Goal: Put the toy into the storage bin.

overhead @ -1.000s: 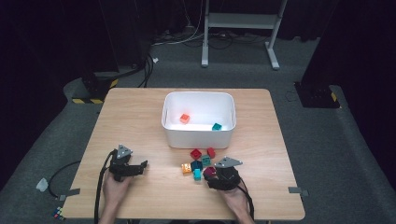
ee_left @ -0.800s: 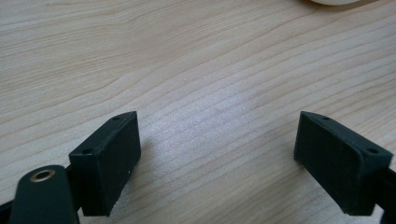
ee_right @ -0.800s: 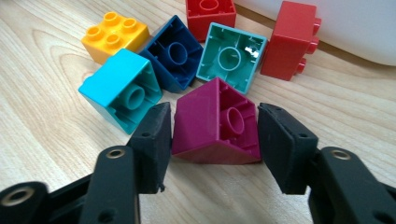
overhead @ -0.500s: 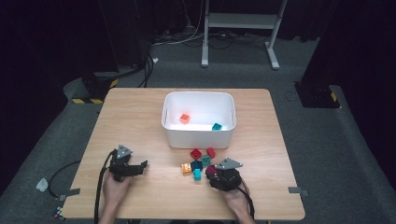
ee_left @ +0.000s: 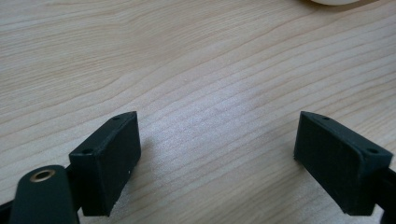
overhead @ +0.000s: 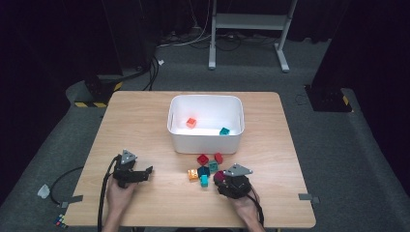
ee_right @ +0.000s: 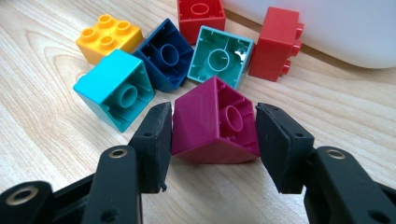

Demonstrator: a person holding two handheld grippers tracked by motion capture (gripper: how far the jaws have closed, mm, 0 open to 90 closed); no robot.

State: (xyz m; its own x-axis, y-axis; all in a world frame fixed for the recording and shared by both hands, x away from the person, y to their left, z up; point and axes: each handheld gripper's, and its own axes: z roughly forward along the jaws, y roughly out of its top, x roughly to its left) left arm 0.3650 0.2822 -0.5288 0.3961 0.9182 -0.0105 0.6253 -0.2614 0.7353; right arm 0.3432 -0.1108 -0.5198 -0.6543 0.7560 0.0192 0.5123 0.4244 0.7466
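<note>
A magenta brick [ee_right: 215, 126] lies tipped on the wooden table [overhead: 145, 125], with its hollow underside facing the camera. My right gripper [ee_right: 214, 112] has just been closing and is now shut on it, one pad against each side. In the high view this gripper [overhead: 220, 178] sits at the near edge of the brick cluster, the magenta brick [overhead: 218, 175] at its tip. My left gripper [overhead: 145, 173] rests at the front left. Its jaws [ee_left: 215, 144] stand wide open over bare wood.
Loose bricks lie just beyond the magenta one: cyan [ee_right: 114, 88], navy [ee_right: 163, 53], teal [ee_right: 219, 56], yellow [ee_right: 109, 35] and two red [ee_right: 275, 44]. Behind them a white bin [overhead: 205, 137] holds an orange brick [overhead: 191, 123] and a teal brick [overhead: 224, 131].
</note>
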